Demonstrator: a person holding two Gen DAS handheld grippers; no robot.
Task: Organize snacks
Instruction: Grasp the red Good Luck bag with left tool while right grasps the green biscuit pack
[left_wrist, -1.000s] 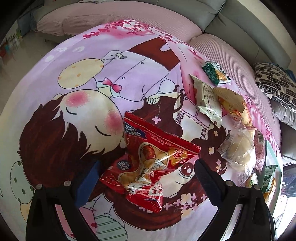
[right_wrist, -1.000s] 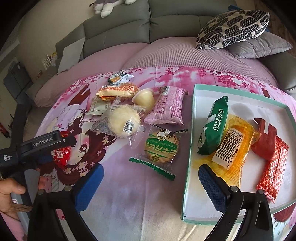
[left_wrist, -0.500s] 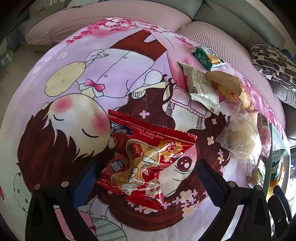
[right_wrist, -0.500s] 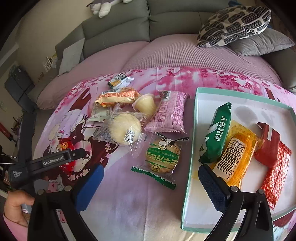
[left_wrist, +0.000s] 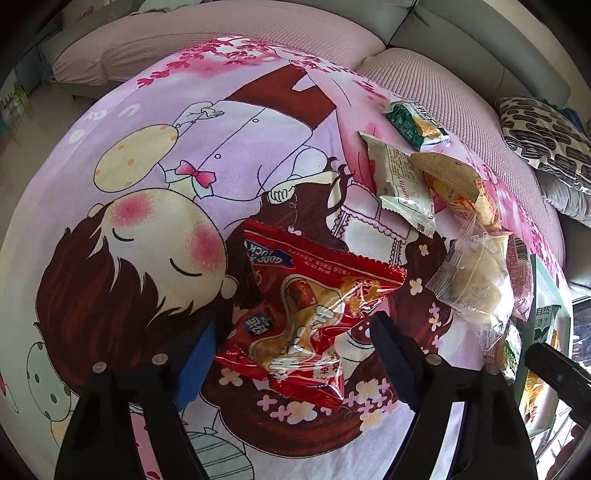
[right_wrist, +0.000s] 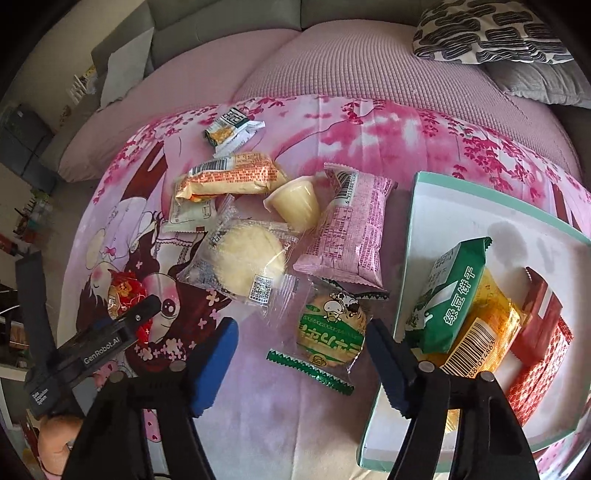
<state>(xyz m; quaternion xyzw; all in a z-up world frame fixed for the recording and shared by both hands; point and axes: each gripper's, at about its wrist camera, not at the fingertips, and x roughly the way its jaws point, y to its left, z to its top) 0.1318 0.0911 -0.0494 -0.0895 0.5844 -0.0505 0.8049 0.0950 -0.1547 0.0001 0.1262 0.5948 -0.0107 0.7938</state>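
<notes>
1. Left gripper (left_wrist: 291, 354) straddling the red snack packet (left_wrist: 306, 314); jaws just been narrowing, packet between them, near pad at the left edge, far pad seemingly not yet pressing (contact hard to confirm).
2. Right gripper (right_wrist: 299, 363) poised over the round biscuit in clear wrap (right_wrist: 330, 330); jaws likewise just been narrowing, biscuit between them but gaps visible on both sides, so not yet pinched.
3. Teal-rimmed tray (right_wrist: 406, 258) just right of the right gripper, already holding a green packet (right_wrist: 448, 295) and an orange packet (right_wrist: 484, 325).
4. Ahead of the right gripper: bun in clear wrap (right_wrist: 245, 258), pink packet (right_wrist: 351, 229), jelly cup (right_wrist: 295, 203).
5. Risks, judged from here:
   - Slick foil on the red packet sliding out, if only the crinkled edge gets caught.
   - Biscuit cracking under too firm a squeeze (thin and brittle, probably).
   - Cloth (left_wrist: 207, 122) pinched along with a wrapper and dragged, shifting the nearby pile.
   - Right finger clipping the tray rim on closing, being just beside it.
</notes>
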